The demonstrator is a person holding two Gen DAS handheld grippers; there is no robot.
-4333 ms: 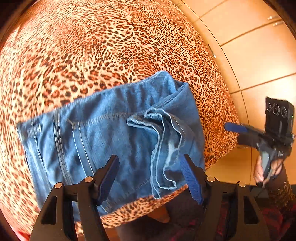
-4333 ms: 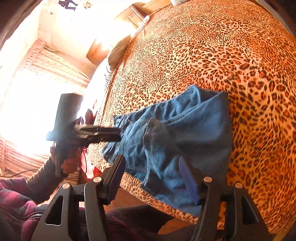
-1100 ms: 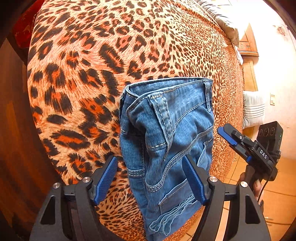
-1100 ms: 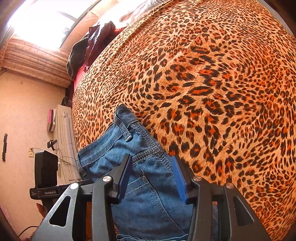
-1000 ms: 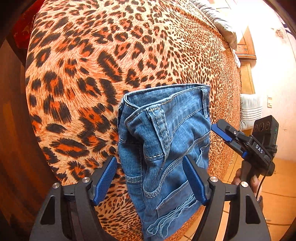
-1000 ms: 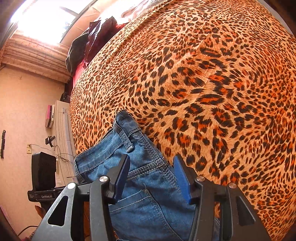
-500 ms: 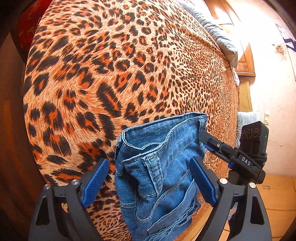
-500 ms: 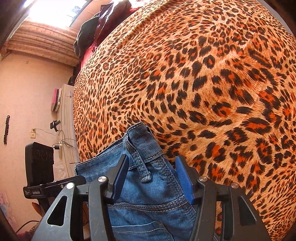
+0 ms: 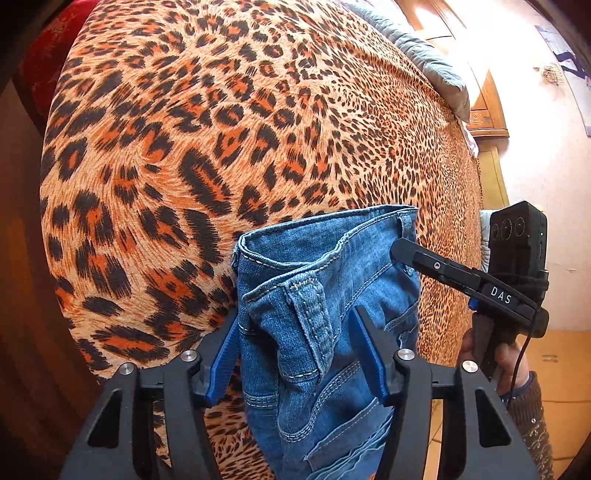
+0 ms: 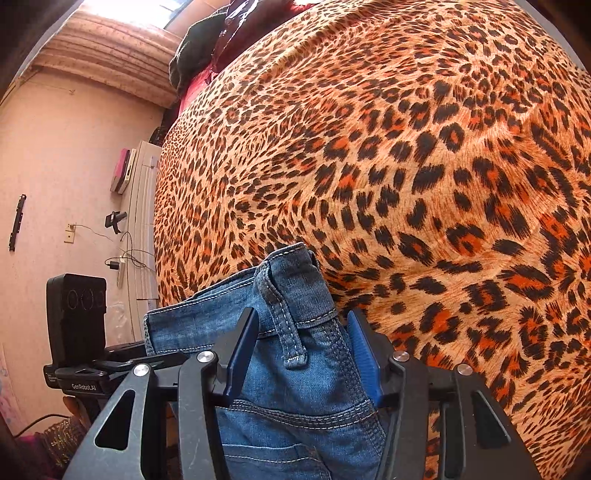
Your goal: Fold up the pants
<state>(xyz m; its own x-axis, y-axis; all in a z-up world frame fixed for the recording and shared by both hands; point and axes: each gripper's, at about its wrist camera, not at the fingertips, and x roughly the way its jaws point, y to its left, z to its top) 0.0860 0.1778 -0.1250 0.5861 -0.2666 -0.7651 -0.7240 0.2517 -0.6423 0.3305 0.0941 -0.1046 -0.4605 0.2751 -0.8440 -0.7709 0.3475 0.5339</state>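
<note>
My left claw [image 9: 295, 354] and right claw [image 10: 301, 350] each straddle the jeans' [image 9: 325, 295] waistband, jaws part-open. Neither pinches yet; leopard bedspread [image 9: 221, 129] beneath.

- A wide bed [image 9: 258, 122] covered by an orange-and-black leopard-print spread carries everything.
- Folded blue denim pants [image 9: 325, 295] lie at its near edge, waistband toward the middle of the bed, their lower end hanging past the edge.
- A grey quilted pillow [image 9: 424, 62] rests at the far end.
- Dark and red clothes [image 10: 218, 33] are heaped at a far corner.
</note>
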